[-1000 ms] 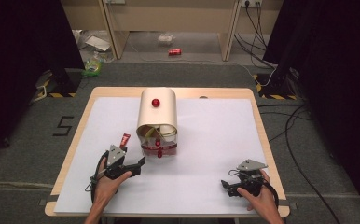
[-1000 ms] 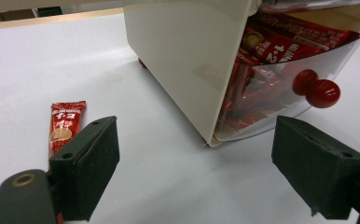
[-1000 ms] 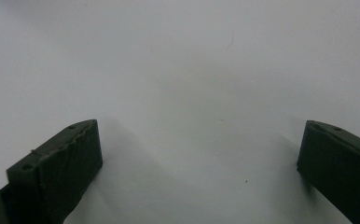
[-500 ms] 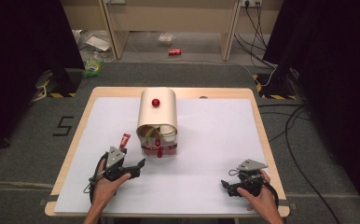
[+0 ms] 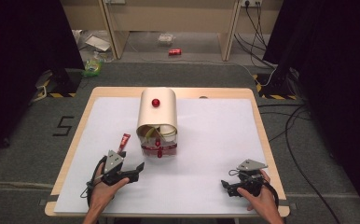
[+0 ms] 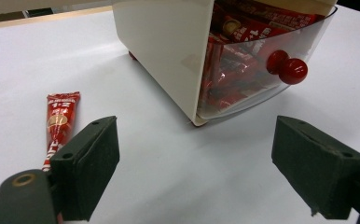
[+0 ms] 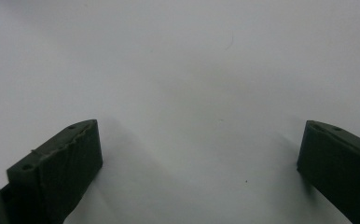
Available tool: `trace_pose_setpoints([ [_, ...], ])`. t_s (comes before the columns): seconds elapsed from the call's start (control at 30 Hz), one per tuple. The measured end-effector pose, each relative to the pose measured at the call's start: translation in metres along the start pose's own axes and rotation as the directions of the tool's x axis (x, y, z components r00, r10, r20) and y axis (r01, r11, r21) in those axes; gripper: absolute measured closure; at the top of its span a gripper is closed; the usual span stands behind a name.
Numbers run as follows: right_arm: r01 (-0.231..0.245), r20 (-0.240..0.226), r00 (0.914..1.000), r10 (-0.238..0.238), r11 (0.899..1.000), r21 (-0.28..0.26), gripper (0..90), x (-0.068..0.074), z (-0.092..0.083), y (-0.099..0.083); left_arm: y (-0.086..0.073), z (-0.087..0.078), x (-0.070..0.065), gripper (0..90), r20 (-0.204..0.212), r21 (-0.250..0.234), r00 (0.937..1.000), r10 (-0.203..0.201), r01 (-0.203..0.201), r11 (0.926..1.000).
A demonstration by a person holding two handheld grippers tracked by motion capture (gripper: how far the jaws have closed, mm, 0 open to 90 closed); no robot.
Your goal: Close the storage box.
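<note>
On the white table [image 5: 215, 140], near its middle, stands a cream box [image 5: 157, 112] with a rounded top and a red knob [image 5: 155, 102] on it. Its near end is a clear curved drawer [image 5: 159, 147], tipped open toward the person and packed with red packets [image 6: 234, 51]; this drawer has its own red knob [image 6: 287, 67] on the front. One loose red packet [image 5: 123, 141] lies flat on the table just left of the box, apart from it, with its long axis running near to far.

At the near left, the left gripper [image 5: 134, 168] is held in the person's left hand [image 5: 103, 189], its jaws spread wide with nothing between them. It points toward the drawer front. In the left gripper view the loose packet [image 6: 59, 123] sits just beyond the left jaw, partly hidden behind it, and the drawer is ahead between the jaws, well short of contact.

Near the right corner, the right gripper [image 5: 228, 186] rests in the right hand [image 5: 259, 198], low over bare tabletop. Its jaws are also wide apart and hold nothing, well away from the box.
</note>
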State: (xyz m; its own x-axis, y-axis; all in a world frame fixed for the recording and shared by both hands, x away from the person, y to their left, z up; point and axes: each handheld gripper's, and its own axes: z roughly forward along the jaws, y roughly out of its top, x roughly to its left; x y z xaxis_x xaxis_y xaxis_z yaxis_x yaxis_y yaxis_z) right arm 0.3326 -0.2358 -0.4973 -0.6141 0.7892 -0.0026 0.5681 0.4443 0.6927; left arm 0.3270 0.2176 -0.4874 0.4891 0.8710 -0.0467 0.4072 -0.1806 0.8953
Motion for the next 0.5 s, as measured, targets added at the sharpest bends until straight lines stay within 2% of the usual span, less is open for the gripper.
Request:
trace_pose_setpoints([
  [0.5, 0.000, 0.000, 1.0000, 0.000, 1.000, 0.000, 0.3, 0.000, 0.000, 0.000, -0.009, -0.011, -0.004, 14.7, 0.012, 0.010, 0.9999, 0.011, -0.011, 0.9999],
])
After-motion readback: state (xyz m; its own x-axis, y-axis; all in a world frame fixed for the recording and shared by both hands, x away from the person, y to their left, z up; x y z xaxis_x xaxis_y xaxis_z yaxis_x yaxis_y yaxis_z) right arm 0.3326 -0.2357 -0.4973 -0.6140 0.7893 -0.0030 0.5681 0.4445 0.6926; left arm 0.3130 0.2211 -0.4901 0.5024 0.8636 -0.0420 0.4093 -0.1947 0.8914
